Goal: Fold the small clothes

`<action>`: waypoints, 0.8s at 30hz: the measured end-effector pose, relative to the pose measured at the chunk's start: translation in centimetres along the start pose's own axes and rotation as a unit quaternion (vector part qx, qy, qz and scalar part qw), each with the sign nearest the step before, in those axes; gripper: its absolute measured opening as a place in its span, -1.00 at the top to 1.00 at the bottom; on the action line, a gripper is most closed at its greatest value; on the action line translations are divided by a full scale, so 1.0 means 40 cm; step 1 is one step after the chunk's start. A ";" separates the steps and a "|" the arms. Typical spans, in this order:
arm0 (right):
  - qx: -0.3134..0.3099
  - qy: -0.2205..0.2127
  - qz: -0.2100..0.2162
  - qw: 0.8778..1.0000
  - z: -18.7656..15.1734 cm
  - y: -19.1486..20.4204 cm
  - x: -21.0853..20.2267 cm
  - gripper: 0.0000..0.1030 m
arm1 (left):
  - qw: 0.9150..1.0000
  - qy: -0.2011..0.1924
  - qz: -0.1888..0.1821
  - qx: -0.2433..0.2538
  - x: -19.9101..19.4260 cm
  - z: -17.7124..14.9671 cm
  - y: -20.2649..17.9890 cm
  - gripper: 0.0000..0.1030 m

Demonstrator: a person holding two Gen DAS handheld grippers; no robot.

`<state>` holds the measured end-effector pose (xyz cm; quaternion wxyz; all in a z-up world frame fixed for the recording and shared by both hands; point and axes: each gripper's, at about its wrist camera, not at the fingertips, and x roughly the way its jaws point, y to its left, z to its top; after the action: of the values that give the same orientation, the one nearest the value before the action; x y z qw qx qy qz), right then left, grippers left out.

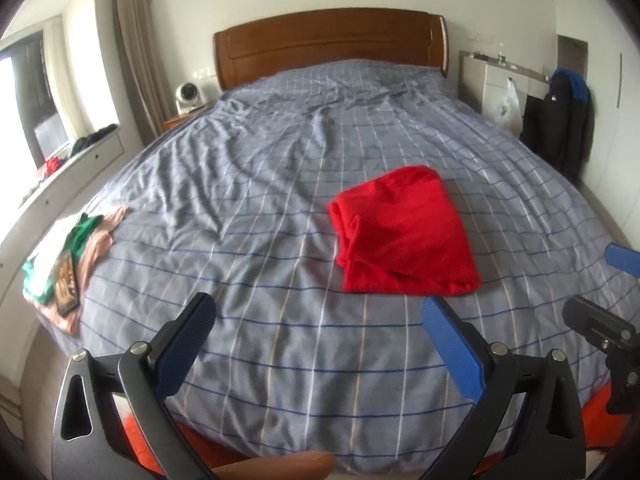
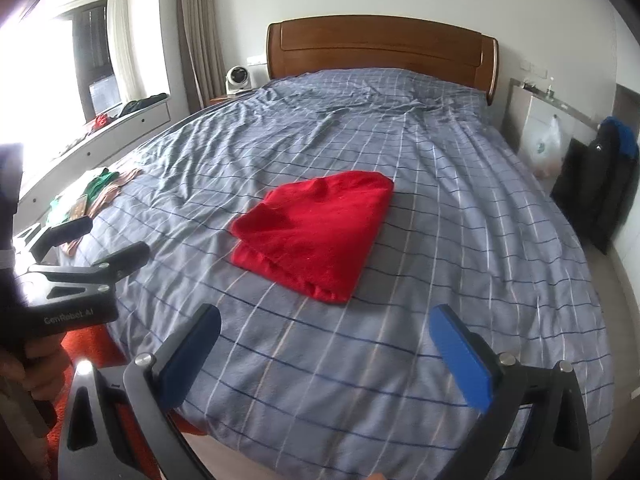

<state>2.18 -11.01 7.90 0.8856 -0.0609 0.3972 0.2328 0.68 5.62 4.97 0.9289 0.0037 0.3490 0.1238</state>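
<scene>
Nearest our lenses, both tools hang over the foot of the bed with nothing between their pads: the left gripper (image 1: 316,312) stands with its fingers wide apart, and the right gripper (image 2: 326,322) is spread just as wide. Beyond them the red garment (image 1: 402,236) lies already folded into a compact rectangle on the checked blue duvet (image 1: 248,184), well apart from either tool and a little to the right of the bed's middle.

We judge the stack of layers to be the weak point. If we pinch only the top ply along the near edge, the fold could peel open as we lift; a careless drag could also bunch the loose duvet beneath it and skew the shape.

From the left wrist view we see the pile of clothes (image 1: 76,252) at the bed's left edge most clearly, green and pink pieces with a small dark card-like item on top. From the right wrist view we get instead the left tool's side profile and the hand (image 2: 30,368) gripping its handle.
</scene>
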 end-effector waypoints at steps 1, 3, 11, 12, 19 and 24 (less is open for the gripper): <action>0.004 0.000 0.004 1.000 0.009 0.003 -0.005 -0.99 | 1.000 -0.002 -0.001 -0.002 -0.004 0.003 0.000 -1.00; 0.012 -0.011 0.015 1.000 0.030 0.010 -0.024 -0.99 | 1.000 -0.007 -0.003 -0.005 -0.011 0.009 -0.001 -1.00; -0.014 0.022 -0.022 0.999 0.015 0.040 0.015 -0.99 | 1.000 0.009 0.000 0.004 0.003 -0.004 -0.017 -1.00; -0.015 0.028 -0.023 0.999 0.007 0.043 0.018 -0.99 | 1.000 0.013 -0.002 0.001 0.007 -0.005 -0.016 -1.00; -0.010 0.024 -0.032 0.999 0.000 0.036 -0.016 -0.99 | 1.000 0.018 -0.012 -0.005 0.006 0.002 -0.020 -1.00; -0.005 0.012 -0.048 0.999 0.020 0.031 -0.029 -0.99 | 1.000 0.018 -0.016 -0.007 0.002 0.003 -0.021 -1.00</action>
<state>1.47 -10.12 9.38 0.8908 -0.0871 0.4031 0.1910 0.98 4.85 4.92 0.9243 -0.0111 0.3648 0.1113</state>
